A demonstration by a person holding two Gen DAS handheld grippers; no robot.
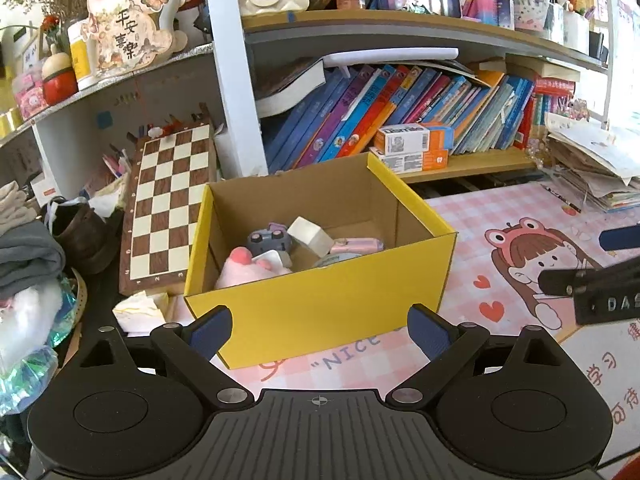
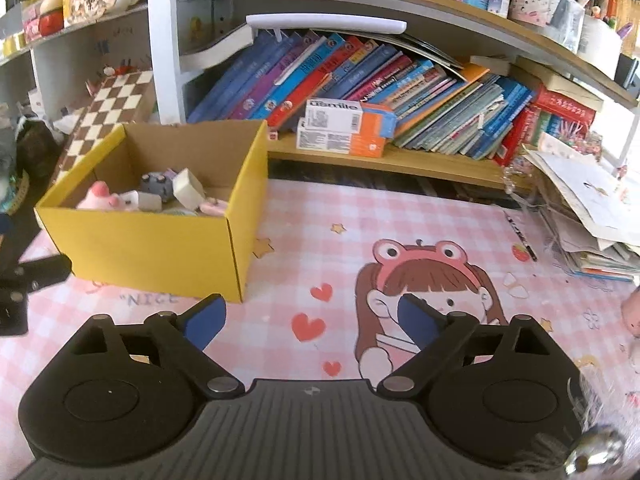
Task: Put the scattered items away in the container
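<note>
Two grippers in view, both empty. Left gripper (image 1: 320, 330): tilted down toward the desk, jaws spread wide, nothing between them; its blue pads (image 1: 210, 330) frame the near yellow wall of the box (image 1: 320, 312). Right gripper (image 2: 310, 320): also pitched down, jaws standing wide apart, only the pink checked mat (image 2: 320, 220) showing between the pads (image 2: 206, 318); it sits to the right of the box and apart from it. In the left wrist view the right gripper's black finger enters from the right edge, over the mat.

One box, yellow outside, plain brown cardboard inside, open at the top, upright on the mat. Long axis runs away from the left camera toward the bookshelf (image 1: 400, 112); a short wall faces the left gripper. A chessboard (image 1: 168, 208) leans just beside its left side.

Contents, counted in the left wrist view: one pink plush (image 1: 248, 270) at the near left corner, one grey-purple toy (image 1: 270, 240) behind it, one white block (image 1: 312, 234) tilted on edge in the middle, one pink oblong item (image 1: 358, 245) lying crosswise toward the right wall, one small white piece (image 1: 270, 259) against the plush. Something pale grey is partly hidden under the block; cannot tell what.

One pink object (image 2: 632, 314) cut off at the right edge of the right wrist view, on the mat, outside the box
</note>
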